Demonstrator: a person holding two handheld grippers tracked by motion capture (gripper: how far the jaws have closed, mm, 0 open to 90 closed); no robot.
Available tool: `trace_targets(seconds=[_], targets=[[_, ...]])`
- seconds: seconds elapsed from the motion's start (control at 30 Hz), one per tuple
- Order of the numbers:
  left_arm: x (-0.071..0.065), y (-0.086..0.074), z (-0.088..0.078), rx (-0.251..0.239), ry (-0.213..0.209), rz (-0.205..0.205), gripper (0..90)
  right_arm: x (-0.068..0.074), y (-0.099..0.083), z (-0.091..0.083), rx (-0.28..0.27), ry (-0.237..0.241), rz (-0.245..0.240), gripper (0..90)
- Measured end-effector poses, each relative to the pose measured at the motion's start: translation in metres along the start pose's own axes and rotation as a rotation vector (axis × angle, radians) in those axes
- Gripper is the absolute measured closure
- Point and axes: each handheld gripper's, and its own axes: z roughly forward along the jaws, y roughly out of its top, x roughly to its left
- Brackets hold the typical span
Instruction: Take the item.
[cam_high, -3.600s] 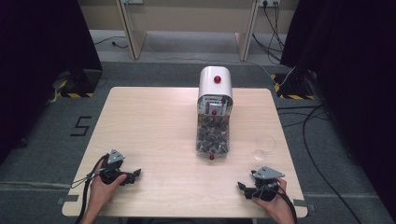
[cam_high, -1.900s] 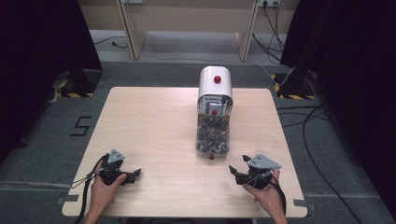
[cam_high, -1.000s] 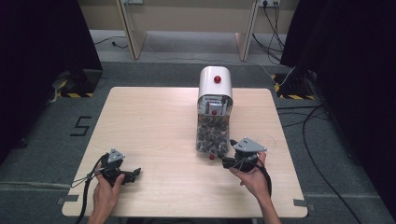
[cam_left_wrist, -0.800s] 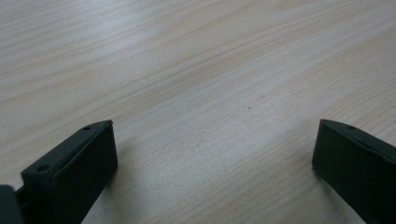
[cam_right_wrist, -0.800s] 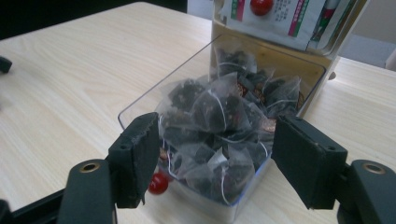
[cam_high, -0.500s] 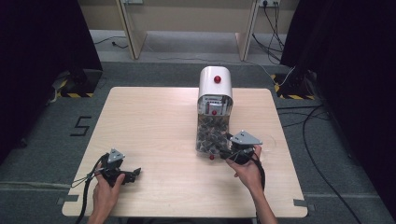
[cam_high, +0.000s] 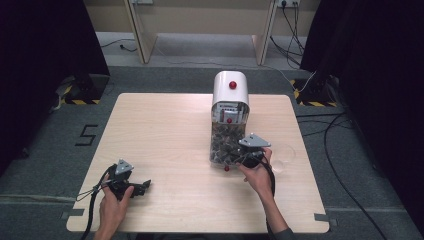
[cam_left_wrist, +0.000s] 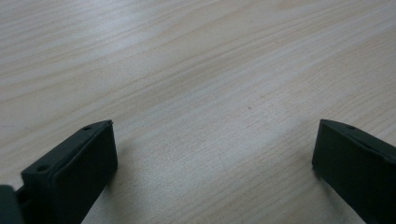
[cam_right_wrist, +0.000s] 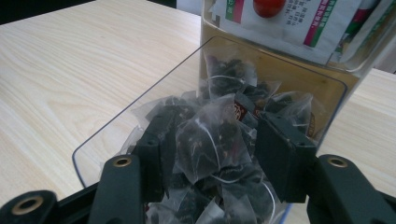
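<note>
One dispenser (cam_high: 230, 107) stands on the table (cam_high: 165, 130), midway along the far edge: a white hood with a red knob, and below it a clear tray (cam_right_wrist: 100, 140) heaped with tea bags, too many to count. A single small red thing (cam_high: 226, 169) lies just in front of the tray, and one clear glass (cam_high: 282, 156) rests near the right edge.

There are two grippers. The right gripper (cam_high: 245, 155) is dipped into the tray; its jaws have just been closing and now stand on either side of one pyramid tea bag (cam_right_wrist: 205, 140), dark leaves showing through the mesh. Whether the pads press on it I cannot tell. The left gripper (cam_high: 131, 185) lies at the near left corner, its jaws spread wide with bare wood between them, gripping nothing.

The table is pale wood with rounded corners, on grey carpet with a "5" (cam_high: 87, 135) marked at its left. Beyond are wooden furniture legs, black curtains on both sides, cables and yellow-black hazard tape.

The right gripper view shows printed packets (cam_right_wrist: 299, 23) behind the dispenser's window. The left gripper view gives the close wood grain.
</note>
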Motion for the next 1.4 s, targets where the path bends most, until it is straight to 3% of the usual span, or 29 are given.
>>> trace_targets(seconds=[0.33, 0.47, 0.53, 0.57, 0.67, 0.87, 1.4], targets=[[0.0, 0.0, 0.0, 0.0, 0.0, -0.001, 0.0, 0.004, -0.001, 0.019, 0.068, -0.011, -0.002, 53.2], [0.0, 0.0, 0.0, -0.001, 0.0, -0.001, 0.0, 0.003, -0.003, 0.022, 0.08, 0.001, 0.01, 57.0], [0.0, 0.0, 0.0, 0.0, 0.0, 0.0, 0.0, 0.001, -0.005, 0.023, 0.081, 0.008, 0.022, 63.6], [0.0, 0.0, 0.0, 0.0, 0.001, -0.001, 0.0, 0.0, -0.006, 0.021, 0.075, 0.01, 0.028, 72.5], [0.0, 0.0, 0.0, 0.0, 0.0, 0.0, 0.0, -0.001, -0.006, 0.02, 0.068, 0.009, 0.014, 77.3], [0.0, 0.0, 0.0, -0.001, 0.0, -0.001, 0.0, 0.003, -0.003, 0.015, 0.045, 0.012, -0.025, 79.1], [0.0, 0.0, 0.0, 0.0, 0.0, 0.0, 0.0, 0.003, 0.013, -0.011, -0.049, 0.004, -0.059, 80.4]])
